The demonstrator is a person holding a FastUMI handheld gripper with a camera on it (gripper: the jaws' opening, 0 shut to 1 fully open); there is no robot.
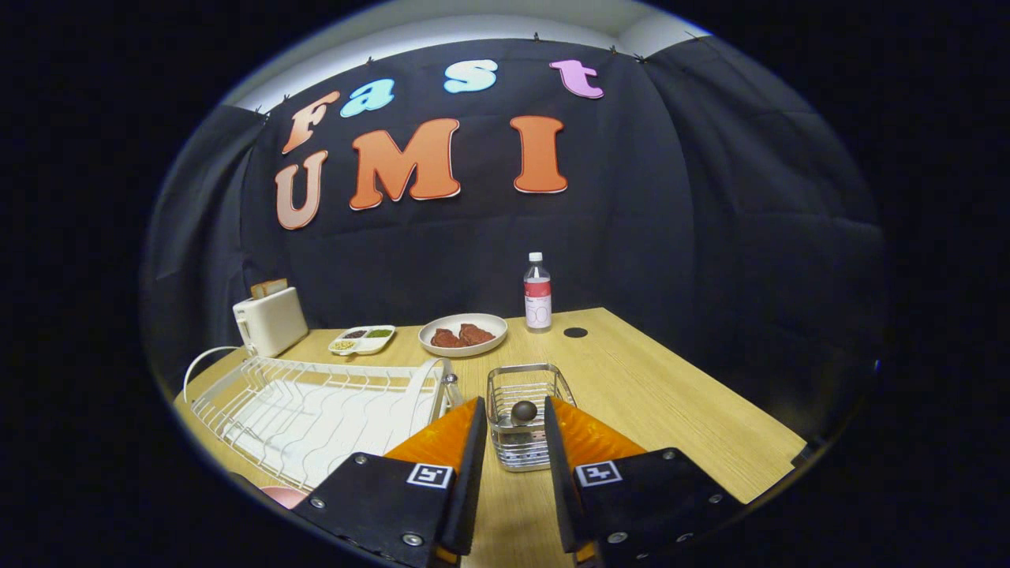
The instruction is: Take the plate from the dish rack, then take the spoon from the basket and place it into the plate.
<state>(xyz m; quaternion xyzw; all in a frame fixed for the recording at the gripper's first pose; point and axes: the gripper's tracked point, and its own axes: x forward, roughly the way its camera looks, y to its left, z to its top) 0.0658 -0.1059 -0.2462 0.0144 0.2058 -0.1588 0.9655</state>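
The tool [511, 430] hangs low over the near part of the wooden table [678, 402], its two orange fingers [450, 438] spread apart and gripping nothing; a gap of bare table and the near side of the basket show between them. The wire basket [522, 394] stands on the table just ahead of the fingertips, right in line with the gap, and the dark round end of the spoon [524, 412] pokes up inside it, framed by the two fingers but not touched by either.

To the left of the basket lies the white wire dish rack [308, 402], long and low, with its right end just beside the left finger. A curved white edge stands up at that right end of the rack; whether it is a plate or part of the rack cannot be told. A small pink curved shape [282, 495] peeks out at the near left, beside the tool's black body; what it is cannot be told.

Farther back, a white plate [463, 334] holds two reddish-brown pieces. Left of it is a small divided tray [362, 339] with green and dark contents, and further left a white toaster [271, 319] with bread in its slots. A clear bottle [537, 293] with a red label stands upright to the right of the far plate, and a dark round hole [575, 332] sits in the table just beside it
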